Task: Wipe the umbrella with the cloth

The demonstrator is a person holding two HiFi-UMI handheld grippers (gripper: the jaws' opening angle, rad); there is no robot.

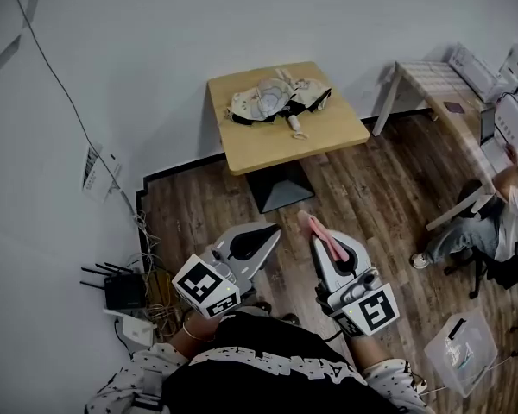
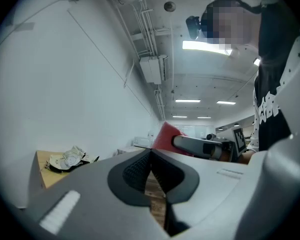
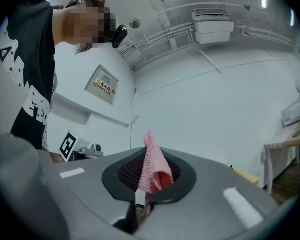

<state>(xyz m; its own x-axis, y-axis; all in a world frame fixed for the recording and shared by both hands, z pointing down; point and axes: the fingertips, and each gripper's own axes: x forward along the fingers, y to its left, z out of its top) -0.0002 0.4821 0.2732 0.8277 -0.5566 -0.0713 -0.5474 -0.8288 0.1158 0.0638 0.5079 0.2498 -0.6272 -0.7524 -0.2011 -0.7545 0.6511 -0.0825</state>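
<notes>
A folded umbrella, pale with black trim, lies crumpled on a small wooden table far ahead; it also shows at the left of the left gripper view as the umbrella. My right gripper is shut on a pink cloth, which sticks up between its pads as the cloth. My left gripper is shut with nothing in it, jaws pressed together. Both grippers hang level over the wooden floor, well short of the table.
A black router and cables sit on the floor by the left wall. A seated person is at a long desk on the right. A clear plastic box lies at lower right.
</notes>
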